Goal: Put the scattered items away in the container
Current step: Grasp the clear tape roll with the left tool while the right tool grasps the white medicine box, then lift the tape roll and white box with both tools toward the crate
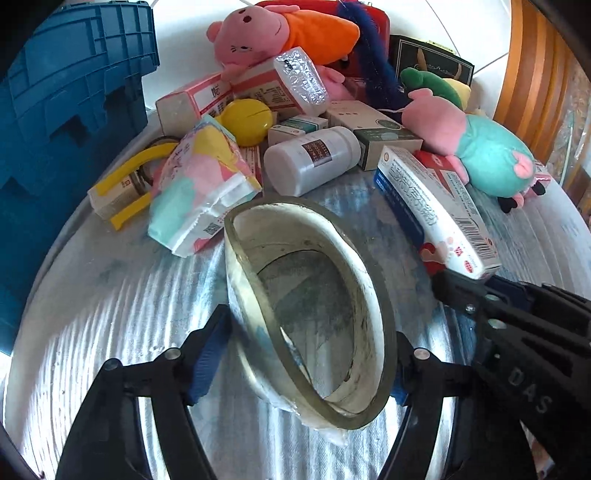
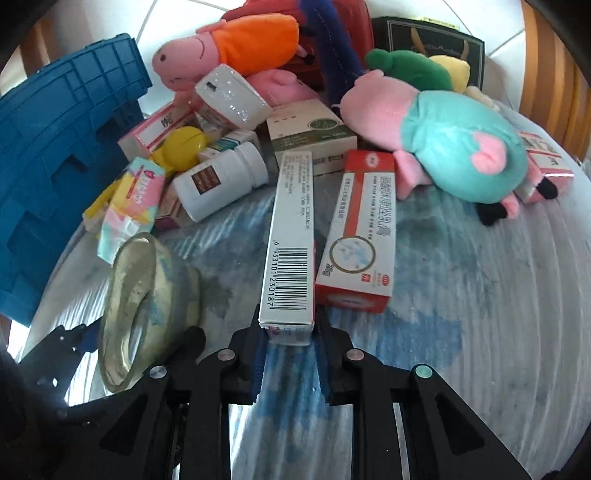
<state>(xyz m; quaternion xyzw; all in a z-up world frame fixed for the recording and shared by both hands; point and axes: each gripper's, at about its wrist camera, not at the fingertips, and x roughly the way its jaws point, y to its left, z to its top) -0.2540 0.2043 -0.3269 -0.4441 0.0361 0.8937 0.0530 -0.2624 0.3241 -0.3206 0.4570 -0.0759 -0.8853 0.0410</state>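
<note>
A roll of clear tape (image 1: 306, 295) stands tilted on edge between the fingers of my left gripper (image 1: 310, 332), and both blue pads touch its rim. In the right wrist view the same tape roll (image 2: 147, 295) sits at the lower left. My right gripper (image 2: 288, 325) is shut on the near end of a long white barcoded box (image 2: 290, 240). That long box (image 1: 436, 210) shows its blue and white face in the left wrist view, with the right gripper (image 1: 454, 284) at its end. The blue plastic crate (image 1: 66, 110) (image 2: 55, 166) stands at the left.
A heap fills the far half of the round table (image 2: 480, 295): a white bottle (image 2: 221, 181), a tissue pack (image 1: 199, 184), a red and white box (image 2: 358, 236), a teal and pink plush (image 2: 454, 147), an orange and pink plush (image 1: 280, 33), and several small boxes. A wooden chair (image 1: 532, 66) stands at the right.
</note>
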